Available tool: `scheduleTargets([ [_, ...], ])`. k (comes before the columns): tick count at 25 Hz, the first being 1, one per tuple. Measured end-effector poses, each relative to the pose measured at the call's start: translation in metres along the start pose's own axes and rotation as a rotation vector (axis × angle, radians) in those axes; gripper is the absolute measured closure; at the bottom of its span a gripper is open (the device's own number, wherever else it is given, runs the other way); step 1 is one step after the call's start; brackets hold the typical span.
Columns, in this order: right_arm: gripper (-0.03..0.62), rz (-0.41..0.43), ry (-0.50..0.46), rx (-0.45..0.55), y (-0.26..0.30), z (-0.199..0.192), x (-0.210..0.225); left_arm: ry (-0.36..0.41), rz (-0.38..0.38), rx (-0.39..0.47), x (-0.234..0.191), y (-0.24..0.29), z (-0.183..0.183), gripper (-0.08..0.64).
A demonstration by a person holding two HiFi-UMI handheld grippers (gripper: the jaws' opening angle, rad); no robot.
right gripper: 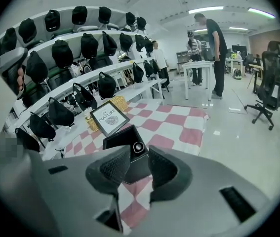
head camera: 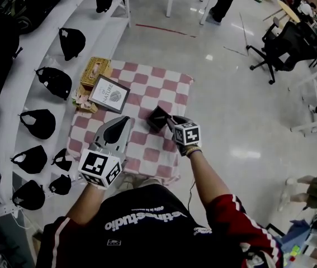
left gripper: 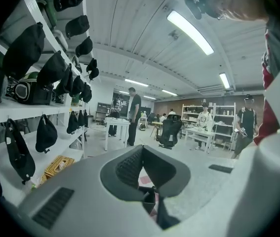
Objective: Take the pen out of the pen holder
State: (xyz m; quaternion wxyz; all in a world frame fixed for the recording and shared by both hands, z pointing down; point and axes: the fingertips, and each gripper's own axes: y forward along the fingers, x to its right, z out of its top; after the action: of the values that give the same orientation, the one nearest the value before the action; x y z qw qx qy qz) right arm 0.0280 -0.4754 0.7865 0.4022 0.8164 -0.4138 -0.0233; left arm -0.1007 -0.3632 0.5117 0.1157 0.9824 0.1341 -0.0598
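While I am looking down at the red-and-white checked cloth [head camera: 164, 88], I am holding my right hand-held gripper [head camera: 170, 122] right over the black pen holder [head camera: 157, 118], which is standing near the cloth's middle. Along that gripper's own view, its jaws are standing partly apart. The round top of the pen [right gripper: 138, 146] is showing just beyond their tips, sitting inside the holder by its near wall. The pads are not closing on it, so this gripper is gripping nothing. My left hand-held gripper [head camera: 127, 121] is hovering just to the left of the holder, apart from it. Its jaws are spread too, with only a glimpse of pink cloth showing between them. A framed sign [head camera: 109, 94] is standing propped on the cloth's far left part, beyond the holder, and a wicker basket [head camera: 95, 69] is sitting just past the sign. Black bags [head camera: 37, 123] are hanging along the white shelves [head camera: 13, 88] on my left.
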Motion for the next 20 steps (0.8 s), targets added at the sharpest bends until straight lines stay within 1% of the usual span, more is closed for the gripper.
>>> scheduleTargets([
  [4,0.471,0.002,-0.017,-0.003,0.005,0.002,0.0,-0.005,0.017,-0.008,-0.004,-0.003,-0.003,0.555],
  [8,0.476,0.004,-0.002,-0.002,0.008,0.003,0.002,-0.005,0.029,-0.016,-0.009,-0.006,-0.008,0.555],
  [15,0.474,0.001,-0.002,-0.002,0.009,0.002,0.003,-0.007,0.042,-0.015,-0.011,-0.009,-0.01,0.555],
  [20,0.476,0.007,-0.027,0.005,0.01,0.009,-0.001,-0.008,0.048,-0.014,-0.013,-0.011,-0.009,0.555],
])
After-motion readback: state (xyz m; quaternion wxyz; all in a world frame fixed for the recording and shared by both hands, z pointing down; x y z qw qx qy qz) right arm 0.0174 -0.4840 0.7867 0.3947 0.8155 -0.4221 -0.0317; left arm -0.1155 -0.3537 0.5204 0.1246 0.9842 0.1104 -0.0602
